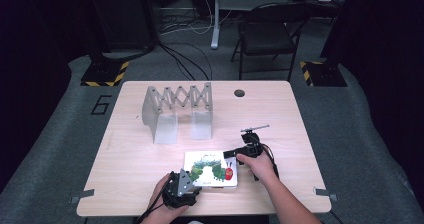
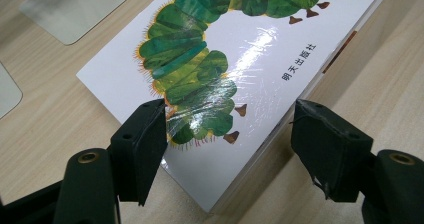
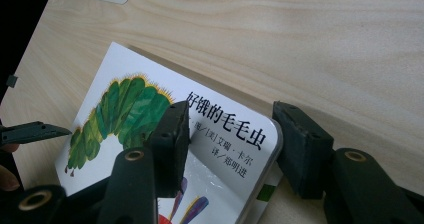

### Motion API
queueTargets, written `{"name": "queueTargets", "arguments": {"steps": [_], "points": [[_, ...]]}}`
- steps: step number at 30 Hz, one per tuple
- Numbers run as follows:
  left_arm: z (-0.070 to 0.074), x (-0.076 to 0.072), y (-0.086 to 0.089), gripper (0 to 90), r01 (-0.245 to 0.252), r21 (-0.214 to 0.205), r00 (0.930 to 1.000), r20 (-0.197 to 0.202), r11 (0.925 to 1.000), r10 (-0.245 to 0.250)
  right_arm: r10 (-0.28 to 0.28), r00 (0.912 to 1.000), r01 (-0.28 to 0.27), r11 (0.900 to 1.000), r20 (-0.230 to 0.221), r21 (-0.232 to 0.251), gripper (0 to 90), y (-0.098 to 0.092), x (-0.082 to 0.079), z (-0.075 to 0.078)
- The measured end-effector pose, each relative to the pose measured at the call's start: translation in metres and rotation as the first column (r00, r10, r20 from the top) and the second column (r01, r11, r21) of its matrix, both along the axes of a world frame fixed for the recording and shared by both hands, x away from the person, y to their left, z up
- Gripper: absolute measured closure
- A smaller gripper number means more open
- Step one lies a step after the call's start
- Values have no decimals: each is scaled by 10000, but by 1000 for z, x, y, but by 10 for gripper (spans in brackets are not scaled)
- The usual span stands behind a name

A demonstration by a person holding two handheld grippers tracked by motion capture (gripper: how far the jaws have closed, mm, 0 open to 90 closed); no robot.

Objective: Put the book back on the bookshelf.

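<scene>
A white picture book [image 1: 210, 168] with a green caterpillar on its cover lay flat and closed near the front edge of the desk [image 1: 150, 149], a little right of the middle of that edge. Farther back, toward the desk's left rear, stood an expandable rack [image 1: 179, 109] of clear dividers joined by a scissor lattice, its slots bare. The left gripper [image 1: 192, 180] sat at the book's front left corner; in the left gripper view its jaws were spread, one pad over the cover [image 2: 220, 59] and the other beyond the book's edge, neither seeming to press on it. The right gripper [image 1: 231, 154] was at the book's right edge; in the right gripper view its jaws straddled a rounded corner of the book [image 3: 220, 134], one pad low over the cover by the printed title, the other just outside the edge, and a pinch could not be confirmed. Judged from this, the work was at an early stage: both tools were positioned around the book, but it was not yet lifted. Gripping it, raising it upright and probably slotting it into the rack all appeared to remain.
</scene>
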State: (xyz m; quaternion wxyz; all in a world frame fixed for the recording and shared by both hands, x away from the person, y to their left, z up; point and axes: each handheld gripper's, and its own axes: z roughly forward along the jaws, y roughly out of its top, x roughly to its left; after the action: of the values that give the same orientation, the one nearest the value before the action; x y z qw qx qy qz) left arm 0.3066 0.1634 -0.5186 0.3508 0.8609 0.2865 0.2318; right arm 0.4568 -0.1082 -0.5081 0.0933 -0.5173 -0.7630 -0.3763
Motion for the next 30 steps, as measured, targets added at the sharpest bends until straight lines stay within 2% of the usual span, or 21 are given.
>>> {"name": "queueTargets", "arguments": {"steps": [7, 11, 19, 20, 26, 28, 30], "points": [[5, 0, 3, 318, -51, -110, 10000, 51, 9999, 51, 2, 10000, -2, 10000, 30, 16, 501, 0, 0, 0], [8, 1, 5, 319, -238, -281, 9996, 120, 9993, 241, -107, 9999, 107, 9999, -25, 63, 500, 1, 0, 0], [14, 9, 11, 325, -624, -799, 9980, -129, 9948, 616, -43, 10000, 43, 10000, -36, 54, 501, 0, 0, 0], [15, 10, 12, 326, -622, -842, 9978, -268, 9945, 602, -47, 10000, 47, 10000, -42, 55, 501, 0, 0, 0], [13, 14, 13, 321, -793, -1017, 9961, -471, 9916, 748, -53, 10000, 53, 10000, -39, 61, 501, 0, -1, 0], [11, 15, 12, 313, -808, -901, 9951, -645, 9926, 751, -51, 10000, 51, 10000, -39, 61, 501, 0, -1, 0], [8, 16, 12, 301, -883, -1014, 9947, -622, 9909, 822, -51, 10000, 51, 10000, -40, 58, 502, 0, -1, 0]]}}
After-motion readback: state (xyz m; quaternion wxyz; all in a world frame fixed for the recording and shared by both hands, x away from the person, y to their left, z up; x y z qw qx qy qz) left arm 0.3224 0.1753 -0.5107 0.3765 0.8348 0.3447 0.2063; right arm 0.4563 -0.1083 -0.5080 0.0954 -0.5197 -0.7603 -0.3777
